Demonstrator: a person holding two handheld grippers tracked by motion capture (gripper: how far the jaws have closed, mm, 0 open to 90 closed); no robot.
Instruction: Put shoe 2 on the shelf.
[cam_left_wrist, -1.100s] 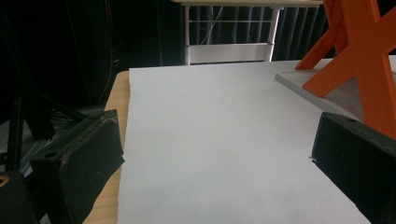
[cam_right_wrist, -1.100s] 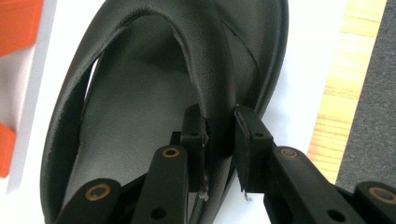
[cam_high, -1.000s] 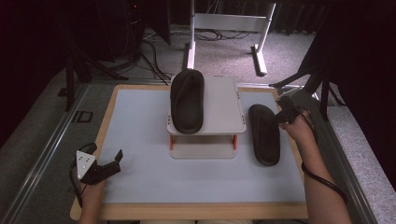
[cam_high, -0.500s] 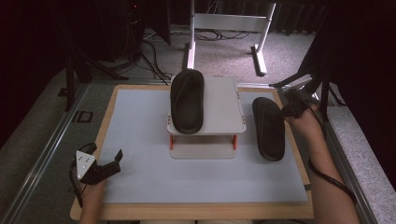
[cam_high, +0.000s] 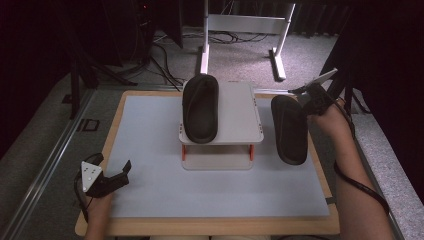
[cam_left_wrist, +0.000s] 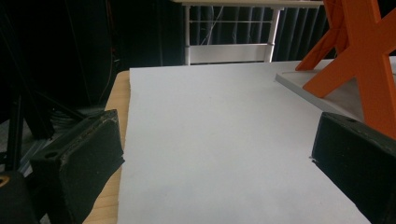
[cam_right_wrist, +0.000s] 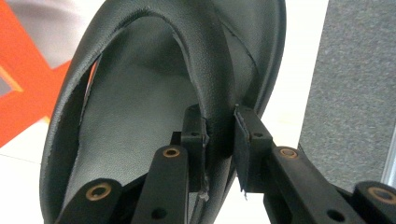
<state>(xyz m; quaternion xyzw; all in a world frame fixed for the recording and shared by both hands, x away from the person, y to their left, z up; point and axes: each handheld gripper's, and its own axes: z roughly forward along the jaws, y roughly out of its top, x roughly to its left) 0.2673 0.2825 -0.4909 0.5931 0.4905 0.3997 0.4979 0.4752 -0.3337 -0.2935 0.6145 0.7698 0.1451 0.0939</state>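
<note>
A dim room with grey carpet and a white frame stand behind; in front, a pale mat (cam_high: 150, 150) covers the wood-edged table, and a small white rack (cam_high: 235, 112) on orange legs stands at its middle. There are two black slippers: one (cam_high: 200, 107) lies on the rack's top, the other (cam_high: 289, 129) is held at the rack's right side by the right gripper (cam_right_wrist: 219, 128), its jaws pinched narrow on the strap. The left gripper (cam_high: 112, 180) rests near the table's front left corner, jaws wide with nothing between. The grip takes only a thin band of strap, so the slipper could swing, slip free, or catch the rack's edge and jolt the slipper already there
</note>
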